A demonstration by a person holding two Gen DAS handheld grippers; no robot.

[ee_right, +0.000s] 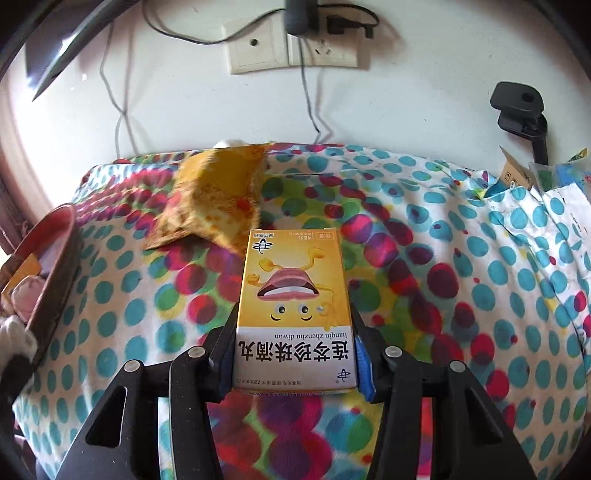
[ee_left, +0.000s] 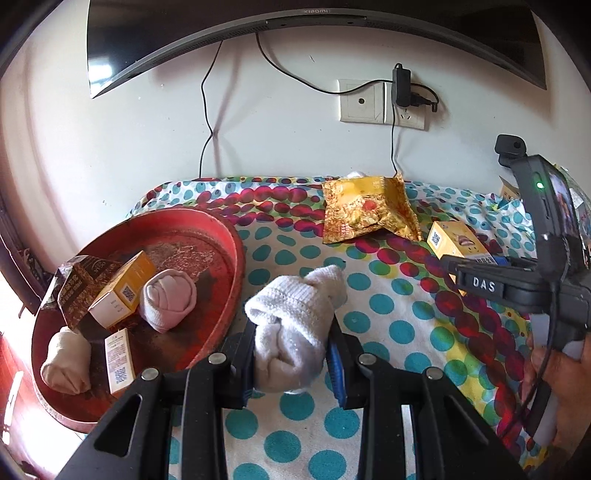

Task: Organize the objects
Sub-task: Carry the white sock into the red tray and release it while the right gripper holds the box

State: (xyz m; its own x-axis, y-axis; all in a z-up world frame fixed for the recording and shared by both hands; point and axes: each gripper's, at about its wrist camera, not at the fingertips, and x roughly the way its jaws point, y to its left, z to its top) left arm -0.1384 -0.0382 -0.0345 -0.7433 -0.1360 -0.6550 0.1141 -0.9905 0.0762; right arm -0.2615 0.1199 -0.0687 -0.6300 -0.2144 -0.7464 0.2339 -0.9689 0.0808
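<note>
A rolled white sock (ee_left: pixel 295 317) sits between the fingers of my left gripper (ee_left: pixel 293 332), which is shut on it just right of the red tray (ee_left: pixel 232 236). The tray holds a pink sock roll (ee_left: pixel 170 299), a beige sock roll (ee_left: pixel 66 362), a yellow box (ee_left: pixel 122 288), a brown packet (ee_left: pixel 81 284) and a small white box (ee_left: pixel 118 362). My right gripper (ee_right: pixel 295 321) is shut on a yellow medicine box (ee_right: pixel 293 295) over the dotted cloth (ee_right: pixel 424 258). In the left wrist view that box (ee_left: pixel 454 240) shows at the right.
A yellow snack bag (ee_left: pixel 369 210) lies near the wall at the back. A wall socket (ee_left: pixel 380 103) with cables and a television (ee_left: pixel 295 22) hang above. A black clamp stand (ee_right: pixel 517 107), cardboard and bags (ee_right: pixel 517 173) crowd the far right. A hand (ee_left: pixel 565 387) grips the right tool.
</note>
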